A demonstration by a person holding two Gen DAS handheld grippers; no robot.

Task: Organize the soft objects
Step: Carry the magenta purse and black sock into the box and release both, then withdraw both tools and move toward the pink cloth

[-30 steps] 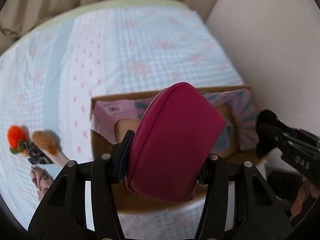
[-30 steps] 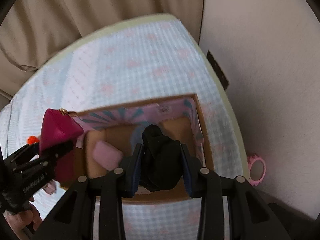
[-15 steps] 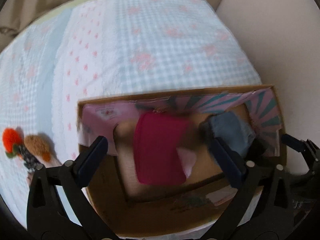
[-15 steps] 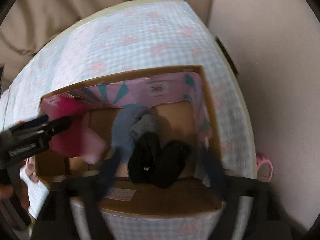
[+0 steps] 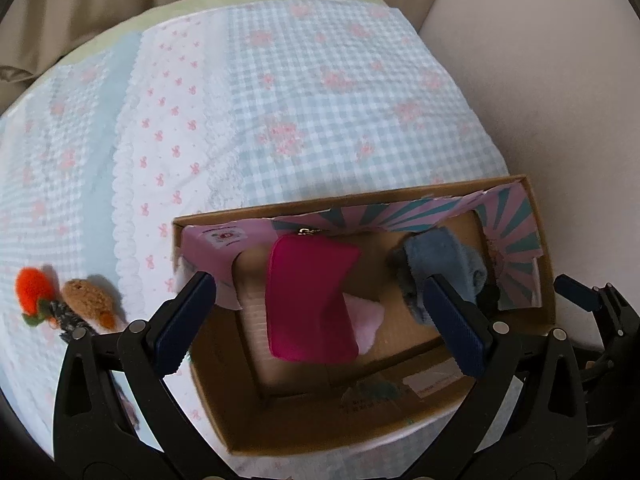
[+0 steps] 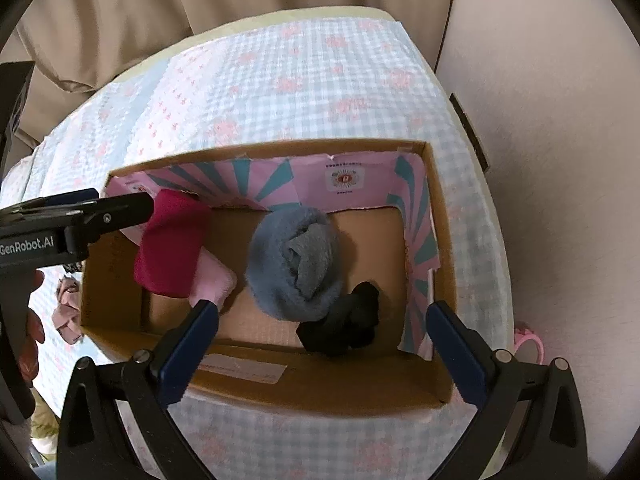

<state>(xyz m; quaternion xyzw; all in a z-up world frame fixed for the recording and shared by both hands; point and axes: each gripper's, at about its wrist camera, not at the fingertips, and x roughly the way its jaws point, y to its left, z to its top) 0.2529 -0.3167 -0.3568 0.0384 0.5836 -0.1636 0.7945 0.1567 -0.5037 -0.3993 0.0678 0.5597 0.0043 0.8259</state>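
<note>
The magenta zip pouch (image 5: 310,300) lies inside the cardboard box (image 6: 280,396), in its left part, leaning on a pale pink soft piece (image 6: 212,280) beneath its lower right edge. Its gold zip pull (image 5: 306,232) points toward the far wall of the box. A rolled grey-blue fleece item (image 6: 296,260) sits mid-box, and a black fabric bundle (image 6: 344,324) touches its near right side. The box's inner flaps (image 6: 280,184) are printed with pink and teal rays.

The left gripper (image 5: 320,312) hovers above the pouch with its blue-padded fingers (image 5: 186,312) spread wide and nothing between them. The right gripper (image 6: 320,340) is likewise spread and empty above the black bundle. Both items appear deposited; the step in hand is judged to be clearing the box. Done well, each gripper lifts straight up with fingers held apart, so that no pad snags fleece or catches a paper flap, and the box is not nudged on the soft cover.

Outside the box, on the left, an orange pompom piece (image 5: 34,290) and a tan knitted toy (image 5: 86,300) lie touching each other, and a pinkish fabric item (image 6: 66,308) lies close to the box's left wall. These probably remain to be collected.

The box rests near the right edge of a bed covered in a blue-and-white gingham quilt (image 5: 320,80) with pink floral motifs and a white scalloped strip. A plain pale wall (image 6: 560,160) stands just beside it, and beige curtains (image 6: 160,0) hang behind. A pink ring-shaped object (image 6: 530,344) lies low beside the wall; what it is cannot be told.
</note>
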